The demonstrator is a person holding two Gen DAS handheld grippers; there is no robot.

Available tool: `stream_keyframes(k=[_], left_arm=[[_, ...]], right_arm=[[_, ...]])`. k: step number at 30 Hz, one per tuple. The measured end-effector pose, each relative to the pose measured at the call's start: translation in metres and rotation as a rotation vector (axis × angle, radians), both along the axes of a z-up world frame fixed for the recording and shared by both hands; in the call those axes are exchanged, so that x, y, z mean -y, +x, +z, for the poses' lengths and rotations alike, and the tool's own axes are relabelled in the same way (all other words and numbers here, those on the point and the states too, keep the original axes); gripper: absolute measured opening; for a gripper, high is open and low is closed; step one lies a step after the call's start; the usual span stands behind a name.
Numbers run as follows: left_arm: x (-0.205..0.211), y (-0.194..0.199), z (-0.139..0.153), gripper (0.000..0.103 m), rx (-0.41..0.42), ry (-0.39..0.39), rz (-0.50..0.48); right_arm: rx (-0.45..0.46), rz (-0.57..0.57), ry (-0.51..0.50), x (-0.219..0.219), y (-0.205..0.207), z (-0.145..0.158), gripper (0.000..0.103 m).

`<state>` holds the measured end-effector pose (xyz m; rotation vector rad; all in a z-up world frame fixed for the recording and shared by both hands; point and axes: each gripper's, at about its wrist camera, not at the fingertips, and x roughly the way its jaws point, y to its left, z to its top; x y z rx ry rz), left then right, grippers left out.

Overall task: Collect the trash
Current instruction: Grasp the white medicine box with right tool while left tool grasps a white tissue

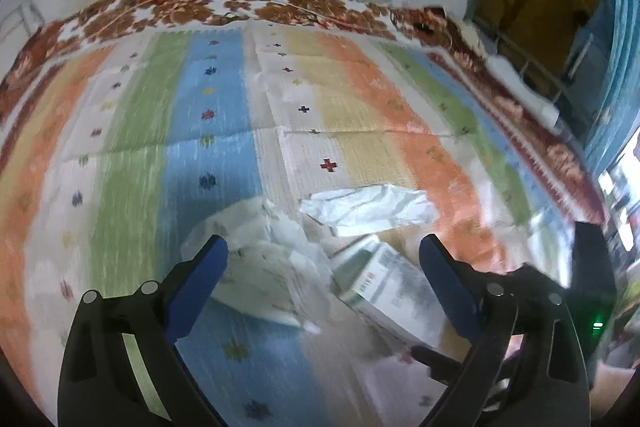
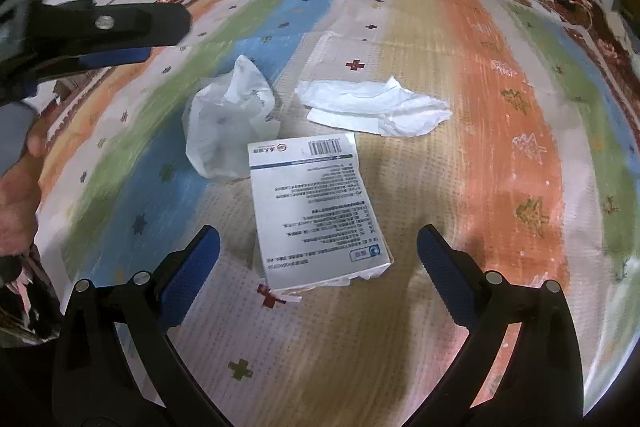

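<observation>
Centrally box (image 2: 316,211), tissue (image 2: 376,107) apart, mat (image 2: 500,147) around

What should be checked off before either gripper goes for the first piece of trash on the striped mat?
1. Right gripper open and empty: ok.
2. Left gripper open and empty: ok.
3. White printed box lies flat between the right gripper's fingers, ahead of them: ok.
4. Crumpled plastic bag touches the box's far left corner, so it may drag along: not ok.
5. White tissue lies apart from the box: ok.
6. Bin or bag to drop trash into: cannot tell, none in view.
</observation>
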<state>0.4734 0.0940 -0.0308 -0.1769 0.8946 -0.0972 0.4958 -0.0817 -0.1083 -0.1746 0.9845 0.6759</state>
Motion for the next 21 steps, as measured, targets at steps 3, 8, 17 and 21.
stream_keyframes(k=[3, 8, 17, 21], left_arm=[[0.001, 0.02, -0.006, 0.089, -0.035, 0.05, -0.053], [0.005, 0.052, -0.025, 0.084, -0.146, 0.049, -0.178], [0.024, 0.087, -0.045, 0.068, -0.207, 0.029, -0.291], [0.044, 0.093, -0.036, 0.07, -0.191, 0.115, -0.364]], right_arm=[[-0.006, 0.003, 0.009, -0.003, 0.004, -0.006, 0.093], [-0.027, 0.034, 0.041, -0.008, 0.009, -0.011, 0.093], [-0.062, 0.041, 0.094, -0.003, 0.017, -0.02, 0.092], [-0.065, 0.039, 0.098, 0.002, 0.02, -0.023, 0.091]])
